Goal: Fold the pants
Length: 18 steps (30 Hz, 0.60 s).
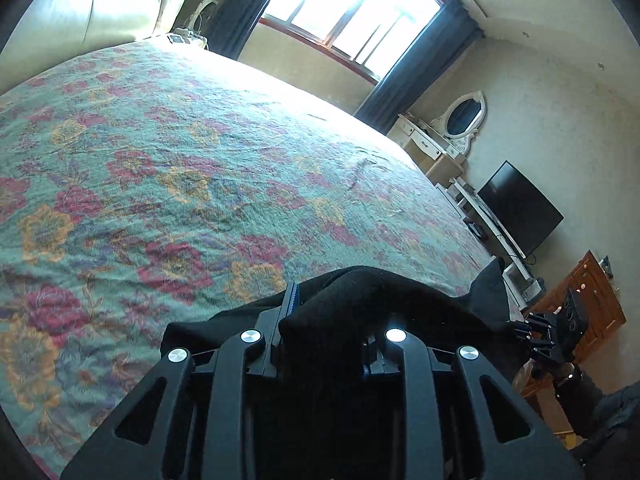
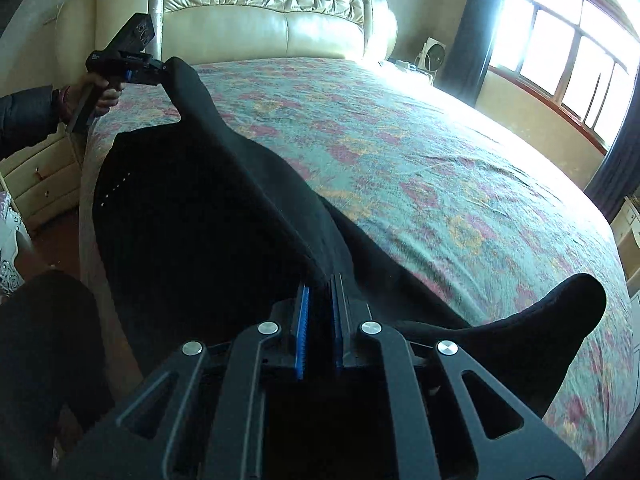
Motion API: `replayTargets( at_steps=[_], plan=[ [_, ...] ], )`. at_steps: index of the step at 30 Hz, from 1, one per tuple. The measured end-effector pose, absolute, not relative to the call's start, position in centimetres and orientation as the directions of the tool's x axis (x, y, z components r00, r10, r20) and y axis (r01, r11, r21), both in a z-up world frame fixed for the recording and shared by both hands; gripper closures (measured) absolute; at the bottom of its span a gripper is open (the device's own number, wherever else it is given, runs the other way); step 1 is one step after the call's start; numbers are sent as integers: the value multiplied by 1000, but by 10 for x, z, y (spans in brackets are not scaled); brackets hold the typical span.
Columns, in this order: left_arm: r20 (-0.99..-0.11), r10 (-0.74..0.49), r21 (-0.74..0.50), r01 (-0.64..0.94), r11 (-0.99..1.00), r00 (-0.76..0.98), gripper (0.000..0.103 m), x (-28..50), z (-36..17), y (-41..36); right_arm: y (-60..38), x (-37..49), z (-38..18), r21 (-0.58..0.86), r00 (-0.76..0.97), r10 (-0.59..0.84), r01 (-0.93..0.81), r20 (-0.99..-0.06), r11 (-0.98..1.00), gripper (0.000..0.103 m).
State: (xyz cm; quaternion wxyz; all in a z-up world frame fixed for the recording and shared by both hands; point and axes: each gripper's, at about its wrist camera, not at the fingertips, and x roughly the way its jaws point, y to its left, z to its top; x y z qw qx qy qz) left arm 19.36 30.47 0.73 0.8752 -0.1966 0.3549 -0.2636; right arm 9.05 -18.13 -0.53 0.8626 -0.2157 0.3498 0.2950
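Pants (image 2: 208, 216), no legible writing

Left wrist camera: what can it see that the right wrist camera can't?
Only the left wrist view shows the TV, the oval mirror and the wooden dresser. Only the right wrist view shows the tufted headboard and the nightstand. Both show the black pants, the flowered bedspread, the window, and the left gripper and right gripper shut on the pants.

Pants (image 2: 208, 216) on bed (image 2: 440, 160), near its edge.
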Motion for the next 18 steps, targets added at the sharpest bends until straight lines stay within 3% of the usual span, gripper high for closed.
replayTargets(
  at_steps=[3,5,7,8,9,11,13,18],
  plan=[
    [-555,-588,-555,265,789,589,73,162,-13,312,-172,68,-35,-125,536,346,-659,-770,742,93],
    [-624,-532,-513,214,831,572,69,145,-29,310,-170,59,-52,-101,507,329,-648,-796,755,89],
    [-693,-469,-471,149,869,547,53,127,-47,312,-175,48,-56,-53,496,331,-612,-803,789,79],
    [-711,-443,-460,115,880,546,53,116,-55,316,-181,45,-56,6,477,354,-589,-805,808,64],
    [-706,-434,-473,83,877,560,53,105,-60,324,-189,42,-53,72,467,388,-562,-795,824,51],
    [-674,-439,-555,-14,832,595,52,83,-69,342,-210,37,-44,199,500,444,-469,-744,861,39],
    [-606,-457,-670,-108,734,651,39,64,-75,359,-238,34,-46,396,505,525,-346,-685,851,39],
    [-522,-454,-776,-182,604,722,32,49,-76,349,-294,36,-89,807,535,665,56,-521,588,39]
  ],
)
